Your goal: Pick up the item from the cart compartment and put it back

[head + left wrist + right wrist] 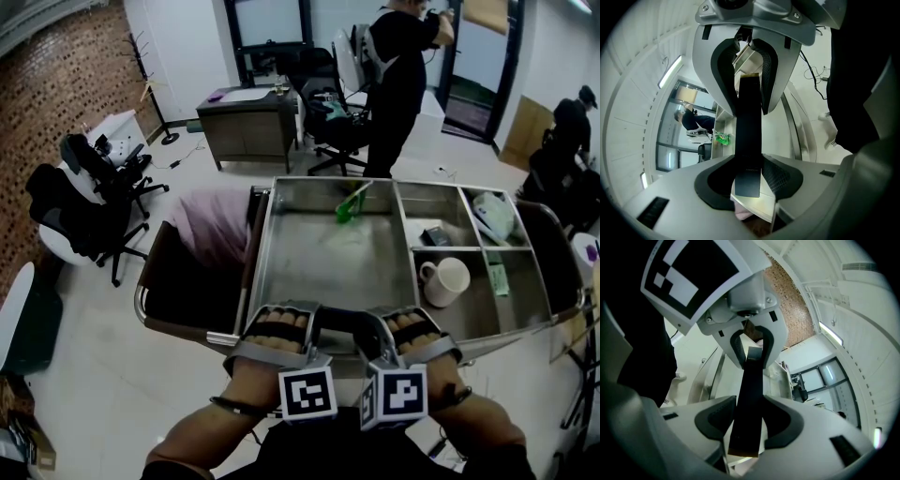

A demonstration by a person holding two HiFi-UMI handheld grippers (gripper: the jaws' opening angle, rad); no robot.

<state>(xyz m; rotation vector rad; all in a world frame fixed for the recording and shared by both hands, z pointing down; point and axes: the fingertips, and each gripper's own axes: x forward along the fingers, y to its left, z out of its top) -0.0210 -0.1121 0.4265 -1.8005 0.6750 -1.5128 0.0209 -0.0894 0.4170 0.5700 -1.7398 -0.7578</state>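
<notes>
— Looking down from over the shoulder, what's on the cart [267,244]?
— It's a steel tray split into compartments. The big one holds only a green packet [352,203], lying up against the far wall. On the right side a white mug [445,279] stands in a near compartment. A small dark box [434,236] sits in the one behind it, and a pale plastic bag [494,216] lies in the far corner one. A pinkish cloth [211,225] is bundled in the dark bin [178,291] on the cart's left end.
— And the grippers?
— The left gripper [278,323] and right gripper [405,323] hover side by side over the near rim, well apart from the packet.
— What does the left gripper view give?
— Its jaws stand apart with nothing clamped. A black strip [749,140] runs from one jaw across to the other, and I can't tell what it is. Past it the green packet [722,138] shows small on the tray, and a person in dark clothes [696,123] is beyond.
— And the right gripper view?
— Much the same: the jaws are apart and grip nothing, and a black strip [747,404] spans the gap. Behind them are the cart's rail [710,376], a brick wall [787,301] and a window [825,376].
</notes>
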